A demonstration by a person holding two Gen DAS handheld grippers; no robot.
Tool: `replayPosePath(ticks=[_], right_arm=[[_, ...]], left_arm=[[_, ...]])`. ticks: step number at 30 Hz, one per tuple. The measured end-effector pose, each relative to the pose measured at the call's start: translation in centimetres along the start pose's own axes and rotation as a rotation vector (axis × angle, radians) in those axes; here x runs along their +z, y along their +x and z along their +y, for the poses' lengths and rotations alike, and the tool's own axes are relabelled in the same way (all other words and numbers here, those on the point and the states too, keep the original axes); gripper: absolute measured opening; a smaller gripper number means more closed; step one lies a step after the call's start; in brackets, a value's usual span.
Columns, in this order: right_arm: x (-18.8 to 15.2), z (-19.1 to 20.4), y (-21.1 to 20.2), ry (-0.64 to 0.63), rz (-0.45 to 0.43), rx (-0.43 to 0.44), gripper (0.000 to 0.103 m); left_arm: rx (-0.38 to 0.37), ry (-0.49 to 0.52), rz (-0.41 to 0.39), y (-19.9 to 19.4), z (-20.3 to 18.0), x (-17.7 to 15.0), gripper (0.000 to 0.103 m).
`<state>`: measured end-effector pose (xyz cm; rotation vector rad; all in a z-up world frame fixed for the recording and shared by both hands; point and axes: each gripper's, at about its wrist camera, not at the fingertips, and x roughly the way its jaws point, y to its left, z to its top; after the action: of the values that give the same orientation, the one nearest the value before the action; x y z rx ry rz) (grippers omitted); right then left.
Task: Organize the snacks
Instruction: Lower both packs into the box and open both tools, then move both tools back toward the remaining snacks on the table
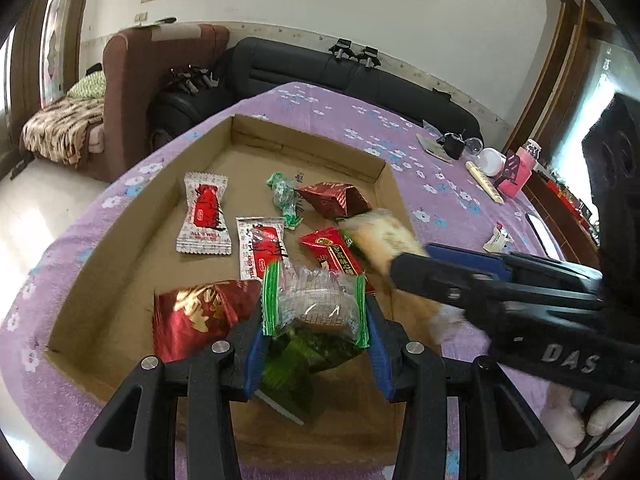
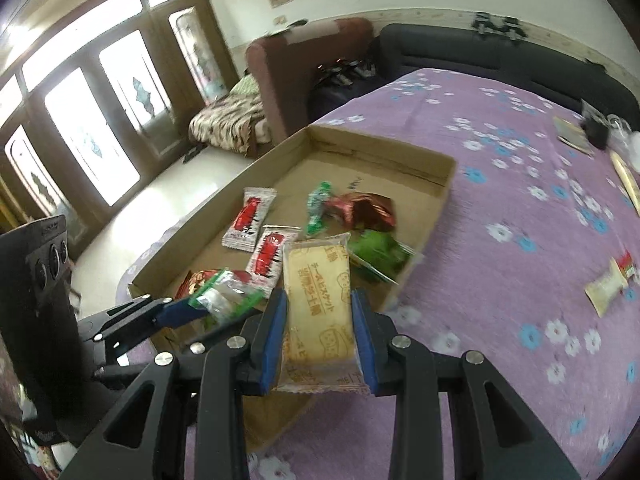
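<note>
1. A clear, green-edged packet [image 1: 314, 304] is clamped between the narrowly parted pads of the left claw [image 1: 316, 332], over the near end of the box [image 1: 120, 248].
2. A beige biscuit pack [image 2: 320, 308] is gripped by the right claw [image 2: 320, 332], above the box's near edge.
</note>
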<state>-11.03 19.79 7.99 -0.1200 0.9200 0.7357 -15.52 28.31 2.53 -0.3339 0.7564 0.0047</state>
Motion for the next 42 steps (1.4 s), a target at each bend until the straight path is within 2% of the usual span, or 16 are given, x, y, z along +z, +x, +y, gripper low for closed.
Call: replayPosePath(ticks=[5, 11, 17, 21, 24, 30, 32, 37, 42], right_arm=[[0.5, 0.3, 2.2, 0.001, 0.052, -0.009, 0.032], [0.6, 0.1, 2.9, 0.006, 0.057, -0.019, 0.032], [0.8, -0.3, 3.0, 0.028, 0.043, -0.027, 0.032], [0.8, -0.9, 2.4, 0.054, 0.023, 0.001, 0.033], [0.9, -1.0, 1.4, 0.064, -0.005, 0.013, 0.038], [0.7, -2.3, -0.9, 0.108, -0.058, 0.017, 0.045], [0.3, -3.1, -1.5, 0.132, -0.071, 0.017, 0.048], [-1.0, -5.1, -2.7, 0.184, -0.083, 0.001, 0.049], [-2.6, -7.3, -4.2, 0.23, -0.1, -0.016, 0.049]], left_arm=[[-0.039, -0.016, 0.005, 0.4, 0.3, -0.1, 0.047], [-0.062, -0.016, 0.008, 0.2, 0.2, 0.0, 0.053], [-0.068, -0.011, 0.0, -0.7, -0.2, 0.0, 0.054], [-0.064, -0.017, -0.017, -1.5, -0.3, 0.2, 0.061], [-0.067, -0.027, -0.034, -2.1, -0.3, 0.4, 0.065], [-0.022, -0.033, -0.072, -3.2, -0.8, 0.7, 0.077], [-0.004, -0.039, -0.075, -3.3, -0.9, 0.7, 0.084], [0.032, -0.006, -0.078, -3.8, -2.2, 0.3, 0.086], [0.07, 0.092, -0.09, -4.4, -4.9, -0.1, 0.087]])
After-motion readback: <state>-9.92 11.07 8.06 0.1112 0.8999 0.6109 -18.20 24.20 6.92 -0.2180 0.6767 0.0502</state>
